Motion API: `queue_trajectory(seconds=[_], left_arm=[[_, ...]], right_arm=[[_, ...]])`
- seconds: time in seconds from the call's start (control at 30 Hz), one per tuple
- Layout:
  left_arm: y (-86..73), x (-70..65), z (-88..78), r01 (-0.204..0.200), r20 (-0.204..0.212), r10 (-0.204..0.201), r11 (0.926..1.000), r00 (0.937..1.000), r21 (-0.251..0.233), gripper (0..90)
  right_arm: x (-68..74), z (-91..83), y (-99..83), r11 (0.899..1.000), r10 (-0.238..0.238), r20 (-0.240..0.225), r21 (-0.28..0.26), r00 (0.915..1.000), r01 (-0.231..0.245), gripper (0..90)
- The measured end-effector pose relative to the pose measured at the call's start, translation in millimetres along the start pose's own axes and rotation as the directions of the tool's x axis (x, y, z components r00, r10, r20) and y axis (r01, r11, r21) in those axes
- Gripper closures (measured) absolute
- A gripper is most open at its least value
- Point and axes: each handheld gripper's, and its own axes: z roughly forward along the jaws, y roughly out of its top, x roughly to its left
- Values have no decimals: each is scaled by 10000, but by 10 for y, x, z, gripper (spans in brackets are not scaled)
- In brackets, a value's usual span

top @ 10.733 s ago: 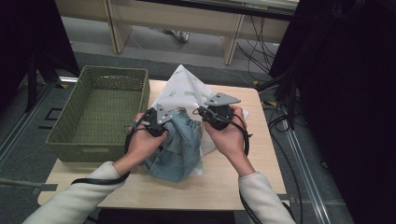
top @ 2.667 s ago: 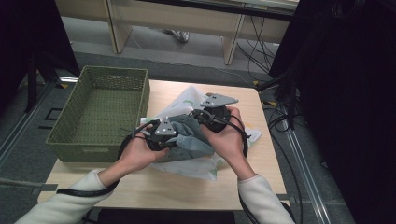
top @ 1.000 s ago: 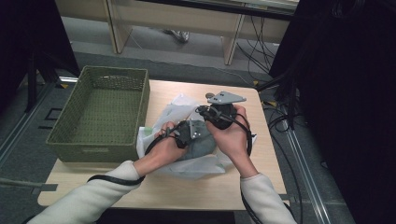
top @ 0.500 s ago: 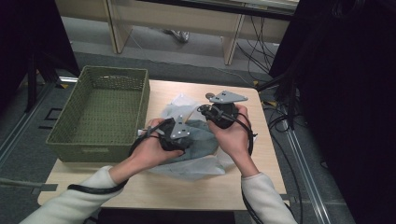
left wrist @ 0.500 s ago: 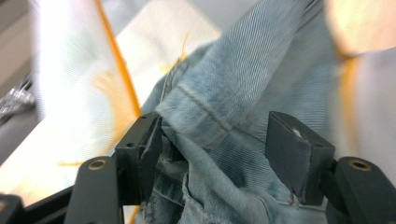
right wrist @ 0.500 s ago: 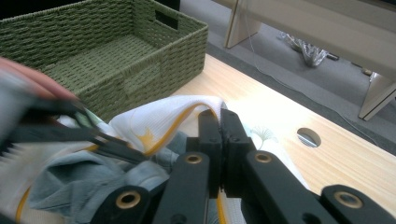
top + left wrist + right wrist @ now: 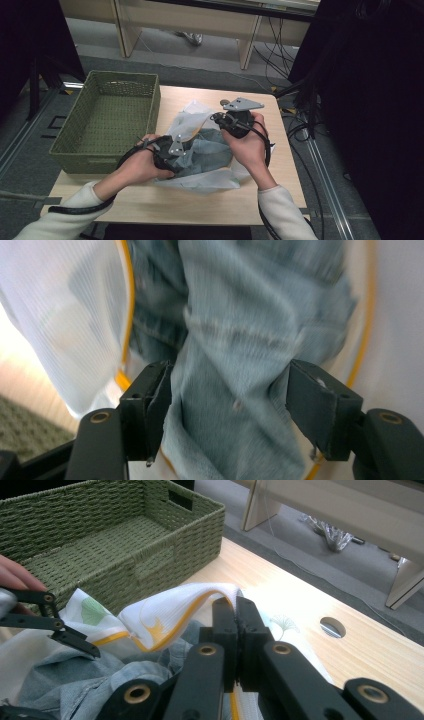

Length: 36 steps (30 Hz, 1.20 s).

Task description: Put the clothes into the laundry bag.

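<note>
White mesh bag (image 7: pixel 200 175), yellow-trimmed, with leaf print, lies crumpled mid-table beside the green woven basket (image 7: pixel 107 122). Pale blue denim garment (image 7: pixel 210 150) sits inside its mouth.

Left gripper (image 7: pixel 186 151): jaws have just been opening, now apart, denim between them, pads not pressing.

Right gripper (image 7: pixel 216 117): jaws together, clamped on the bag's yellow-edged rim, holding it raised.
</note>
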Motion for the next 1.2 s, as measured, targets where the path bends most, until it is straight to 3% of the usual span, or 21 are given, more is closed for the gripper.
queue_trajectory(seconds=[0.1,0.2,0.3,0.33,0.47,0.53,0.57,0.63,0.67,0.73,0.9,0.97,1.07,1.2], left_arm=[[-18,-3,128,4,325,-28,9971,9995,758,441],[-20,-29,242,45,631,-129,9913,9979,1314,606],[-18,-40,284,441,554,-526,9883,9971,1459,816],[-14,-33,272,546,573,-631,9888,9964,1391,850],[12,7,125,1564,761,-1599,9864,9842,502,865],[31,35,37,2200,1081,-2174,9754,9701,-127,868],[49,53,-29,2571,1283,-2474,9642,9604,-648,868],[84,67,-132,2928,1307,-2745,9441,9527,-1514,868],[104,67,-185,2855,1172,-2669,9390,9566,-1919,868],[155,38,-261,2883,989,-2716,9224,9573,-2569,869],[292,0,-399,2897,436,-2952,8818,9544,-3722,869],[359,-2,-429,2694,-1,-2935,8777,9560,-3964,869],[464,4,-432,2511,-203,-2841,8766,9586,-4105,870],[581,-8,-333,2139,-514,-2550,8907,9656,-4011,868]], right_arm=[[18,2,-7,9997,212,-23,84,9998,-212,900],[12,13,-5,10000,-37,-66,48,10000,37,900],[27,17,-5,9999,-74,-83,107,9999,75,900],[30,19,-5,9999,-93,-112,118,9999,95,900],[41,15,-2,9998,-146,-132,166,9998,148,900],[58,7,5,9997,-163,-118,198,9998,165,900],[64,3,9,9996,-179,-121,215,9998,181,900],[82,-1,17,9996,-159,-125,214,9998,162,900],[86,-2,20,9997,-188,-101,179,9998,189,900],[96,-2,22,9997,-211,-92,150,9997,213,900],[135,-3,29,9998,-193,-42,9,9998,193,900],[155,1,32,9997,-250,-48,-52,9997,250,900],[192,9,33,9995,-312,-48,-107,9995,311,900],[202,21,29,9995,-293,-98,-155,9995,291,900]])
